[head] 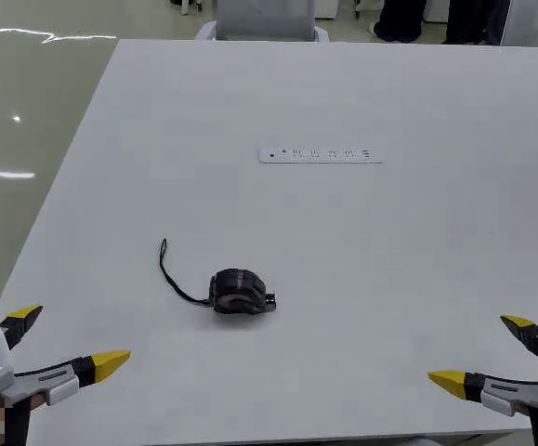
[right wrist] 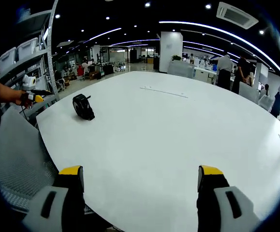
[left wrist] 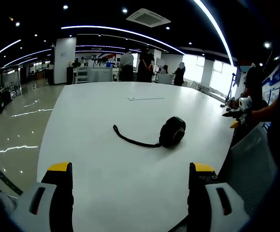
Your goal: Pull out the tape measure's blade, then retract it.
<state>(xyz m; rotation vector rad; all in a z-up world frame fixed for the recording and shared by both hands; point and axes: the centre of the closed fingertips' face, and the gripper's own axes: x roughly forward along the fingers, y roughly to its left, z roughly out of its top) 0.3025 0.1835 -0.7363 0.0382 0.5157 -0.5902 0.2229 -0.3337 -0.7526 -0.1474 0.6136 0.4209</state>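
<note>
A black tape measure lies on the white table, its black wrist strap trailing to the left. No blade is drawn out. It also lies ahead of the left gripper, the tape measure a little right of centre, and far left in the right gripper view as the tape measure. My left gripper is open at the table's near left edge, its yellow fingertips wide apart. My right gripper is open at the near right edge, fingertips spread. Both are well short of the tape measure.
A white power strip lies flat further back on the table. A grey chair stands at the far edge. Several people stand in the background beyond the table. A shiny floor lies to the left of the table.
</note>
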